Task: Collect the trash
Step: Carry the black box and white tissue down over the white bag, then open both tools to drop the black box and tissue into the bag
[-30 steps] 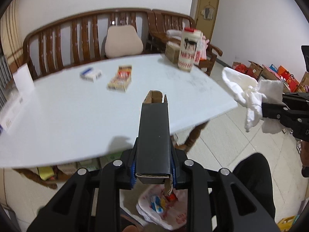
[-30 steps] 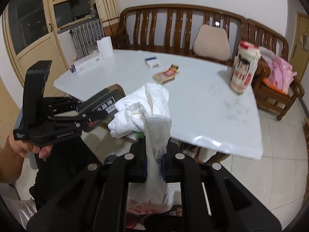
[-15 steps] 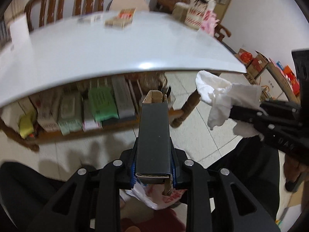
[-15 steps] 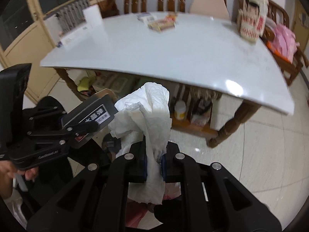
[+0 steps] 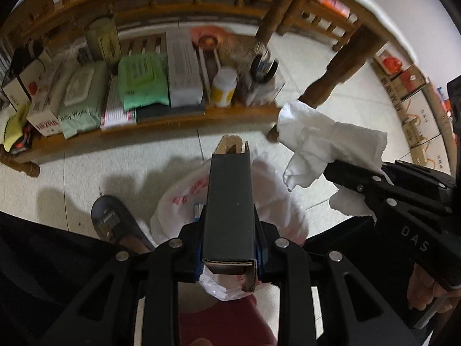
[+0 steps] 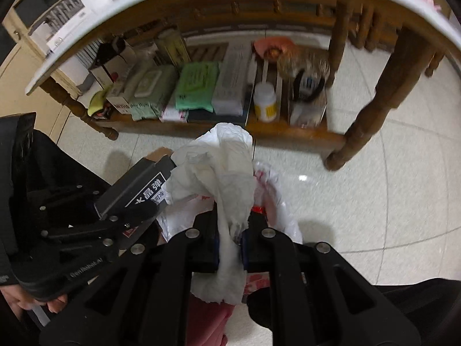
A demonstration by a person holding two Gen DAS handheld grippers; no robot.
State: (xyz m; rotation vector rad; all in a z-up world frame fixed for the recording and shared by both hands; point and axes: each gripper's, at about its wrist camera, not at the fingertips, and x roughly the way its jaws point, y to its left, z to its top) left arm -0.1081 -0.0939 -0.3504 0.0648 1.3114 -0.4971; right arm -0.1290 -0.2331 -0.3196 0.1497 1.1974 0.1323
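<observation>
1. cardboard, dark and stiff: the box sits lengthwise in the left gripper, centre of the left wrist view, jaws narrowed onto its long sides; it looks light, hollow, and likely to dent if squeezed harder.
2. crumpled tissue is soft, nearly weightless; the right gripper has its jaws pinched tight on the tail, at the middle of its view.
3. below both hangs a thin white plastic bag, limp, probably the place for the trash.
4. pale glossy floor tiles fill the lower right; a cluttered wooden shelf under the table crosses the upper frame.
</observation>
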